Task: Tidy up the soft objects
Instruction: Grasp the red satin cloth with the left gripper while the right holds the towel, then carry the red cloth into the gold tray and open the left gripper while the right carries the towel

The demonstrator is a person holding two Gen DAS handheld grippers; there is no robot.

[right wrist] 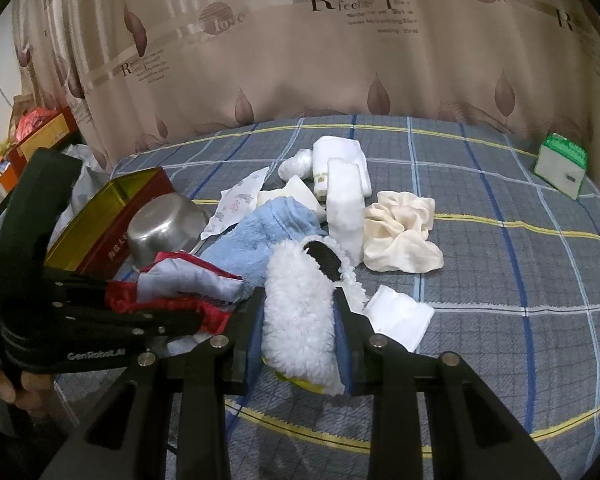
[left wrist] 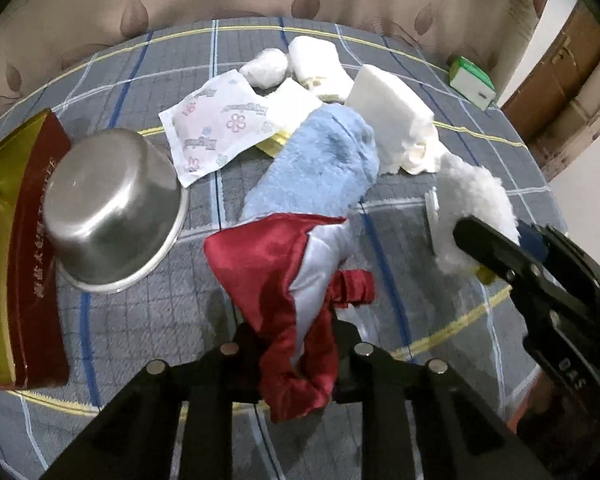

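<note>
While my left claw (left wrist: pixel 296 344) pinches the red and grey satin cloth (left wrist: pixel 276 264) between nearly closed jaws, my right claw (right wrist: pixel 298 332) clamps the white fleecy pad (right wrist: pixel 296 304) just as narrowly. Both bundles hang just above the grey checked tablecloth (right wrist: pixel 500 280), near the blue towel (left wrist: pixel 320 168). A steel bowl (left wrist: pixel 112 208) leans against a red and gold box (left wrist: pixel 16 240) at my left.

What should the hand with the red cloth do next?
Probably lift a little. The left gripper is shut on the red cloth, whose far end lies on the blue towel. Lifting would free it from the pile beside the metal bowl. The right gripper is shut on the fluffy white pad, so it cannot help.
</note>
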